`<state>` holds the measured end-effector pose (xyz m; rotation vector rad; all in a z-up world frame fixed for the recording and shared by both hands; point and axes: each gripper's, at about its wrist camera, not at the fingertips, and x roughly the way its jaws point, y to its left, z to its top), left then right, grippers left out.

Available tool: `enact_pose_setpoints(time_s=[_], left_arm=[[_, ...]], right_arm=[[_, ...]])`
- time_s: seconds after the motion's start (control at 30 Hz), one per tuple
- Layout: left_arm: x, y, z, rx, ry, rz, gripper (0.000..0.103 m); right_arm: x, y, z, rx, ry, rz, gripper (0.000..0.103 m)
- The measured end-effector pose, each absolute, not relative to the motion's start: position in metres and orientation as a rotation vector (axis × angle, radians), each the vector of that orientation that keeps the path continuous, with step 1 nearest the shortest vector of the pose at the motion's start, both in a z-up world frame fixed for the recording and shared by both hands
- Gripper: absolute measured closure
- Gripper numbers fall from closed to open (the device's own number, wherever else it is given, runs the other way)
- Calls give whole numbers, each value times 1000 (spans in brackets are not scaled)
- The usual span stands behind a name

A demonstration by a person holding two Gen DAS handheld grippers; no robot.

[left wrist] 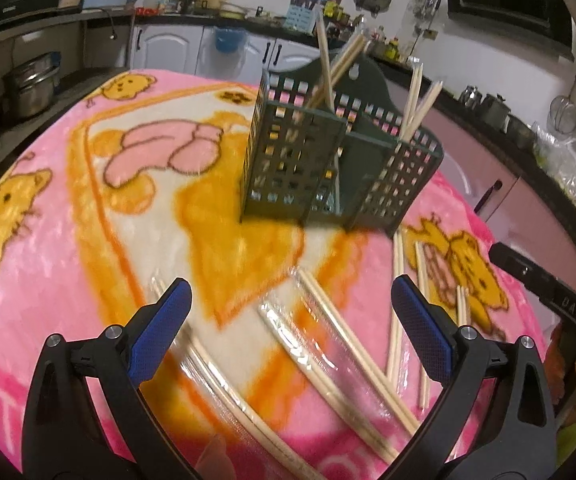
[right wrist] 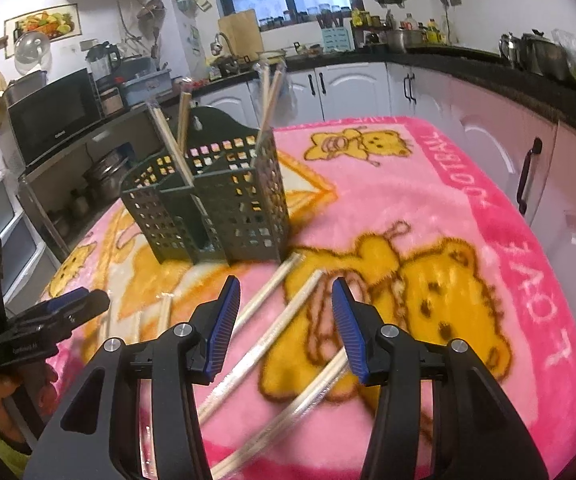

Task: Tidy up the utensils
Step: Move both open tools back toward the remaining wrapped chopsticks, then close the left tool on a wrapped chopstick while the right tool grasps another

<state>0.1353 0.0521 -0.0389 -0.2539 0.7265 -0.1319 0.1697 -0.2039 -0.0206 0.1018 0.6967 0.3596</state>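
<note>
A dark green perforated utensil holder (left wrist: 328, 168) stands on the pink cartoon blanket (left wrist: 48, 240), with several wrapped chopstick pairs (left wrist: 418, 100) upright in its compartments. It also shows in the right wrist view (right wrist: 216, 204). Several wrapped chopstick pairs (left wrist: 352, 352) lie loose on the blanket in front of it. My left gripper (left wrist: 288, 300) is open and empty above them. My right gripper (right wrist: 286, 304) is open and empty over other loose pairs (right wrist: 284, 328). The left gripper shows at the left of the right wrist view (right wrist: 84, 302).
Kitchen counters with white cabinets (right wrist: 348, 84) surround the table. A microwave (right wrist: 52, 116) and stacked pots (left wrist: 28, 84) sit on shelves to the left. The blanket's far edge (right wrist: 528, 208) drops off close to the pink cabinets.
</note>
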Motion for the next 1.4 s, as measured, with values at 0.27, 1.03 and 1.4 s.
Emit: enact_pose_setpoints(time_s=[0.27,1.03,1.4], left_arm=[[141,51,-62,-273,830,-159,48],[177,57,-79,-277,896,-79,88],[177,63,-77,-299,878,-98,97]], right_arm=[[182,-205,-38,120,766,369,57],[268,-188,-74,143,1007,366,66],[265,-189,-69,162,953,363,94]])
